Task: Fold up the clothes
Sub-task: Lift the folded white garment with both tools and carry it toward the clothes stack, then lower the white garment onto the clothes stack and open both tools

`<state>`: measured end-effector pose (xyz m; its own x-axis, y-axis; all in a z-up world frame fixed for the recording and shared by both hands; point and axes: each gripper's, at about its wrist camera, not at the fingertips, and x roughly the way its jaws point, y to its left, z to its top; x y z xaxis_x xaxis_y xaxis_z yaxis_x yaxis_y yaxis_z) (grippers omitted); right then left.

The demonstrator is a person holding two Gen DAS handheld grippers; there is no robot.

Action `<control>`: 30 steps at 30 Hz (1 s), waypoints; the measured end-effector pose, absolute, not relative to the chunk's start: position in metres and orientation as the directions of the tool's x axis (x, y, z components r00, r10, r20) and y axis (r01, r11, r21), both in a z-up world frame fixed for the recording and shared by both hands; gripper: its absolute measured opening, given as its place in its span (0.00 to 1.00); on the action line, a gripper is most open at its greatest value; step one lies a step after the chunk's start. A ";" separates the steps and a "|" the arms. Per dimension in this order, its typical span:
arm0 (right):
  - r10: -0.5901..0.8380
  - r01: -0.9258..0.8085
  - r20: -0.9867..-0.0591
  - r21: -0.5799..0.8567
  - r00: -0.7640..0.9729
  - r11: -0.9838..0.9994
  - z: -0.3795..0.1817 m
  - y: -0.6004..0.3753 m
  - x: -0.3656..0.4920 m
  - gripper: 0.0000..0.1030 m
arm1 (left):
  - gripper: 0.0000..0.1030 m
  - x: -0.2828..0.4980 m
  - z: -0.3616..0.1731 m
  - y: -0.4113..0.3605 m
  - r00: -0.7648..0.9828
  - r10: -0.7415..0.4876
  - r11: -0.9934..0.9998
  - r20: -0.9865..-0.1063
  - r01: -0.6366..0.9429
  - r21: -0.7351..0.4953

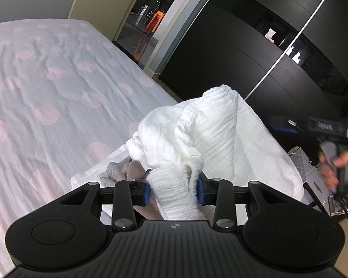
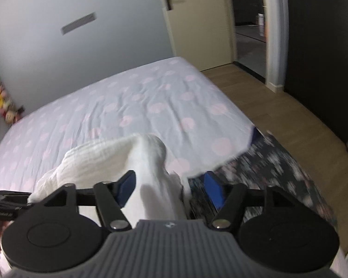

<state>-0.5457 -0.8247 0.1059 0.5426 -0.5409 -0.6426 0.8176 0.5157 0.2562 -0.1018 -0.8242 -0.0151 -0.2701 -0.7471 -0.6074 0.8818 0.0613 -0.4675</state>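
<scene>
Left hand-held gripper [image 1: 174,191] is clamped w/ both blue pads [image 1: 146,193] on a ribbed, gathered band of the white garment [image 1: 211,129]; the cloth bunches up in front of it, lifted above the near right corner of the bed [image 1: 46,81], w/ part of it draped down toward the bed edge. Grey sock-like fabric [image 1: 112,170] peeks out under the garment, just left of the clamped band. Right hand-held gripper [image 2: 170,188] has its jaws spread wide; the white garment runs up btwn the pads [image 2: 127,185] but they aren't pressing it, so no grip there. Bed sheet is pale w/ pink dots, wrinkled. A dark floral cloth [image 2: 278,173] hangs at the bed's right edge, near the wood floor [image 2: 301,115]. In the left wrist view the person's hand [image 1: 341,169] holding the other gripper's handle shows at far right, blurred. Black wardrobe [image 1: 255,46] stands beyond the bed; doorway [image 2: 248,23] open behind it.
</scene>
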 end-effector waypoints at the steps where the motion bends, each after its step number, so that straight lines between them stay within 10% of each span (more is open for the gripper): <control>1: -0.550 0.824 -0.639 0.262 0.538 0.502 0.107 -0.820 -0.553 0.69 | 0.38 -0.103 -0.013 -0.822 -0.262 -0.747 0.063 -0.611 0.887 -0.457; 12: -0.524 0.819 -0.634 0.493 0.570 0.294 0.069 -0.750 -0.612 0.85 | 0.43 -0.096 0.024 -0.798 -0.173 -0.772 0.079 -0.612 0.929 -0.362; 16: -0.505 0.788 -0.618 0.563 0.602 0.250 0.054 -0.758 -0.610 0.35 | 0.43 -0.101 0.033 -0.798 -0.179 -0.776 0.054 -0.604 0.937 -0.346; 20: -0.534 0.844 -0.666 0.492 0.522 0.211 0.049 -0.774 -0.609 0.23 | 0.43 -0.109 0.040 -0.805 -0.187 -0.776 0.006 -0.602 0.953 -0.304; 30: -0.580 0.894 -0.689 0.408 0.434 0.185 0.044 -0.778 -0.614 0.41 | 0.38 -0.136 0.055 -0.845 -0.229 -0.767 -0.127 -0.599 0.970 -0.207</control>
